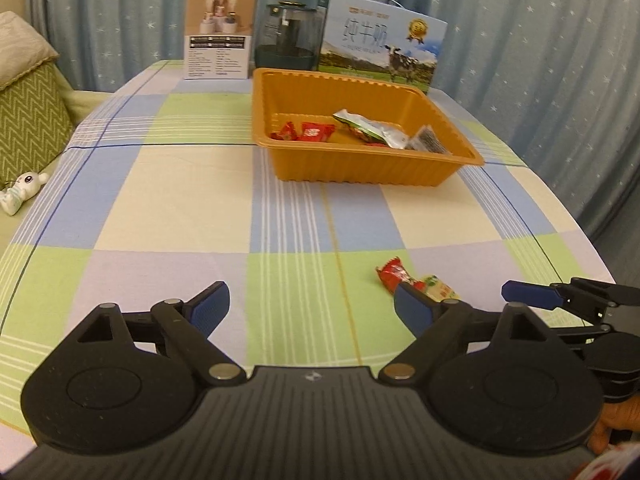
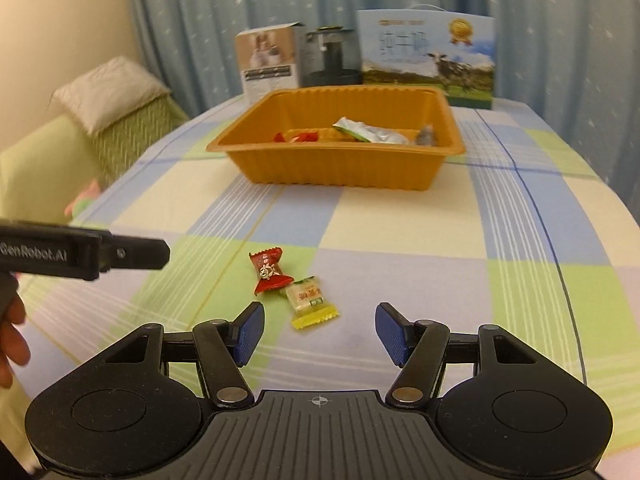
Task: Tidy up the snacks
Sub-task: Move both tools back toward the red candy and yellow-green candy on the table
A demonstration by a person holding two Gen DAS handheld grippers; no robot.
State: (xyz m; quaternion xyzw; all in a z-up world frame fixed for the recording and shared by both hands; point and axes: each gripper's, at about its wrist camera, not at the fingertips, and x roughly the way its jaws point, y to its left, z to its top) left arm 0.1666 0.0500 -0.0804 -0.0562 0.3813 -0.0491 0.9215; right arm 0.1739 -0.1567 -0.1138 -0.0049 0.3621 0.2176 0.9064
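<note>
Up front, a red candy [image 2: 267,271] and a yellow-green candy [image 2: 311,297] lie touching on the checked table [image 2: 400,272], well apart from the orange tray [image 2: 340,168] that holds more wrapped snacks [image 1: 372,130]. Both candies sit just ahead of the right hand-held gripper [image 2: 320,334], half spread and empty. Beside it, the left hand-held gripper [image 1: 310,312] stands wide with nothing between its fingers.

You have on the table: one orange tray [image 2: 340,168]; two loose sweets, one red candy [image 2: 267,272] and one yellow-green candy [image 2: 310,298]; two boxes, one white box [image 1: 219,34] and one milk carton [image 1: 380,42]; one glass jar [image 1: 289,36]. In the tray you have two red sweets [image 1: 303,132]; two larger packets [image 1: 370,128].
</note>
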